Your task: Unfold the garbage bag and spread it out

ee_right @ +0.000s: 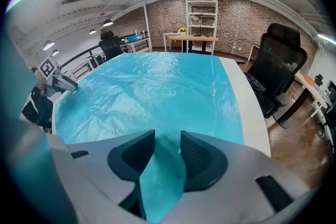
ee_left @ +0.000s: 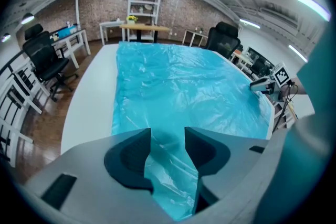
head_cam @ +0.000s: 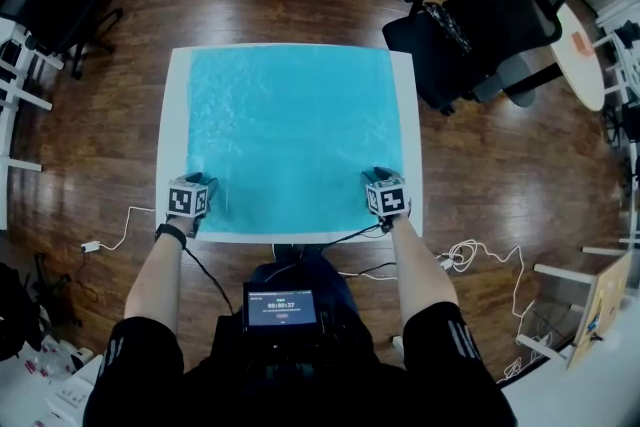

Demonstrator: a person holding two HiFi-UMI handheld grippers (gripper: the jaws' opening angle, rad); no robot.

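Garbage bag point(head_cam: 290, 135), turquoise and wrinkled, lies unfolded and flat over most of the white counter point(head_cam: 172, 155). I have one tool at each near corner of it. My left tool point(ee_left: 168, 140) stands spread, with a bunched strip of film running up between its jaws. My right tool point(ee_right: 167, 144) is spread too, with film filling the gap. A black office chair point(head_cam: 490, 25) stands beyond the counter's far right corner.

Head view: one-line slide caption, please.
Blue bag spread flat over the white table, left gripper and right gripper at its near corners.
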